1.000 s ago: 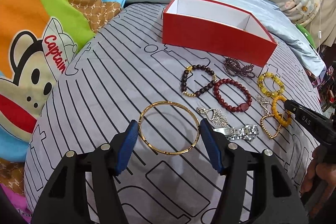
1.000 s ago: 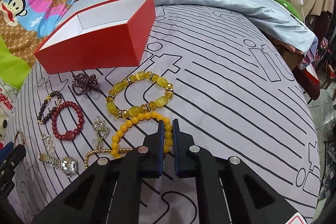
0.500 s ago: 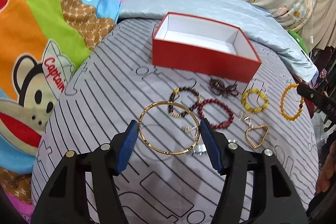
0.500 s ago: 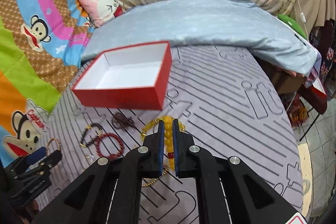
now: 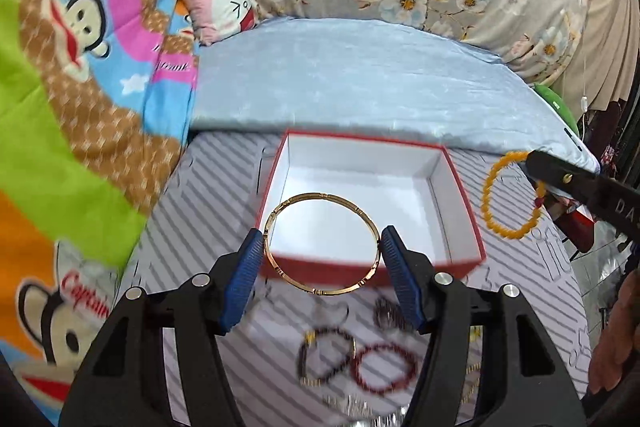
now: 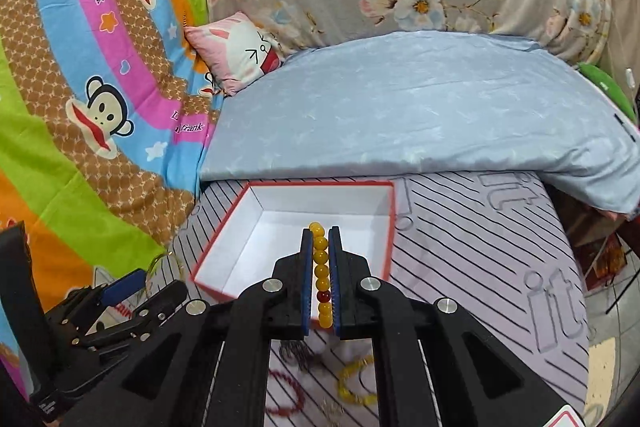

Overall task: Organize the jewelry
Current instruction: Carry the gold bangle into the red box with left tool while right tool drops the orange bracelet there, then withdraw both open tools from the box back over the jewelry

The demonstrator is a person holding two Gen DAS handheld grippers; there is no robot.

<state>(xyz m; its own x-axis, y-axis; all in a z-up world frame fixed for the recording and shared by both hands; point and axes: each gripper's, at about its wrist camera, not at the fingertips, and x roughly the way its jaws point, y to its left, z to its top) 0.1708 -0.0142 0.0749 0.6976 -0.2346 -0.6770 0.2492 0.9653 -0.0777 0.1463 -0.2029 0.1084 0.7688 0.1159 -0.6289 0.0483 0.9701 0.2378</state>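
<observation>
The open red cardboard box with white lining (image 5: 460, 211) sits on the striped grey bedsheet (image 5: 200, 211), just ahead of both grippers. The left gripper (image 5: 322, 259) holds a thin gold bangle (image 5: 322, 243) by its sides, above the box's near wall. The right gripper (image 6: 320, 277) is clenched on a yellow bead bracelet (image 6: 320, 257) (its full loop (image 5: 510, 195) shows only in the left view).

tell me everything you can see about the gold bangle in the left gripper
The gold bangle is a thin, rigid, shiny ring of gold-looking metal with small notched segments spaced around it. It is whole and closed, and nothing shows on it. The left gripper holds it by opposite sides, a blue ribbed pad pressing on each. It is lifted off the bedding, facing the camera, in front of the near edge of the open red box. In this view only the pads touch it.
</observation>
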